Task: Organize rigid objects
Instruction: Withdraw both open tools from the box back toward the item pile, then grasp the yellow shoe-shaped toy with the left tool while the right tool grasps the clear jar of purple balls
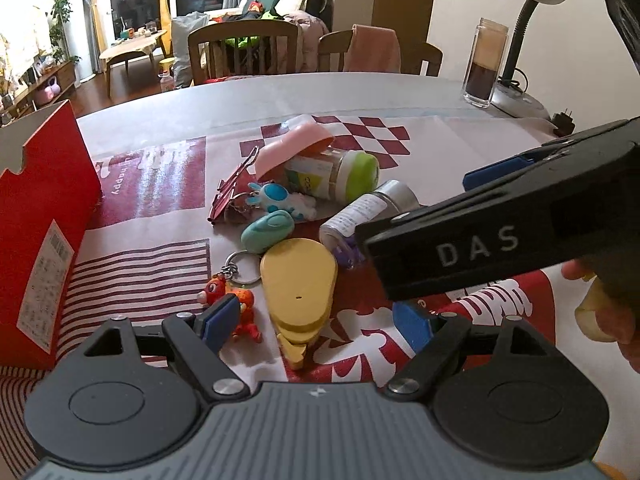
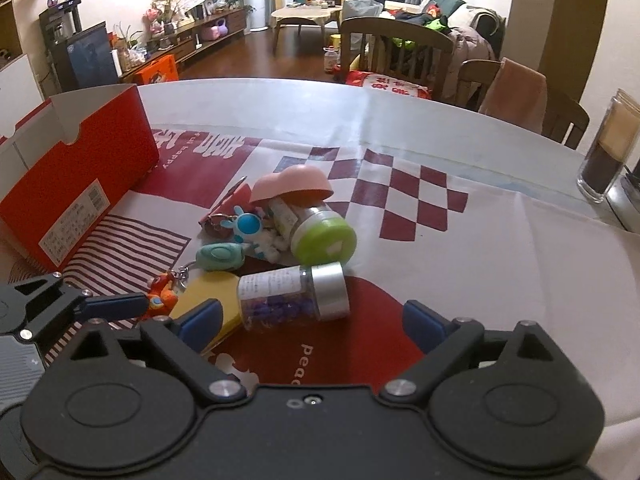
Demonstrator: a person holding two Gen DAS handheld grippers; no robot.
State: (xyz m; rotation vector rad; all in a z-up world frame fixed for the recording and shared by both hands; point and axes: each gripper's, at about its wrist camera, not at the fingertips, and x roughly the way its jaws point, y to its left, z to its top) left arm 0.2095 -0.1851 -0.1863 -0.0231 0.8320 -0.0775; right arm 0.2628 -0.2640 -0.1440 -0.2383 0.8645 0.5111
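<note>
Step in hand: picking the first piece out of the pile; judged from the 2 open grippers and what looks like a bare box interior.
Left gripper (image 1: 316, 320): fingers spread, holding nothing, low over the near edge of the pile, straddling the yellow piece (image 1: 298, 276).
Right gripper (image 2: 312, 326): fingers spread and empty, lined up on the vial (image 2: 292, 296).
Vial: lies on its side on the counter (image 2: 480, 240), silver cap to the right, touching the yellow piece at its left end.
Pile: green-lid jar (image 2: 316, 228), pink bowl (image 2: 292, 186) tipped over it, teal case (image 2: 220, 256), orange keychain (image 2: 162, 296), all touching or overlapping.
Box (image 2: 80, 168): red, open, left of the pile, near it.
Advice: close across the vial's round body, not the cap, since it may roll; lift straight up so the jar and bowl are not dragged.
Risk: the 2 grippers sit close together; move 1 at a time.
</note>
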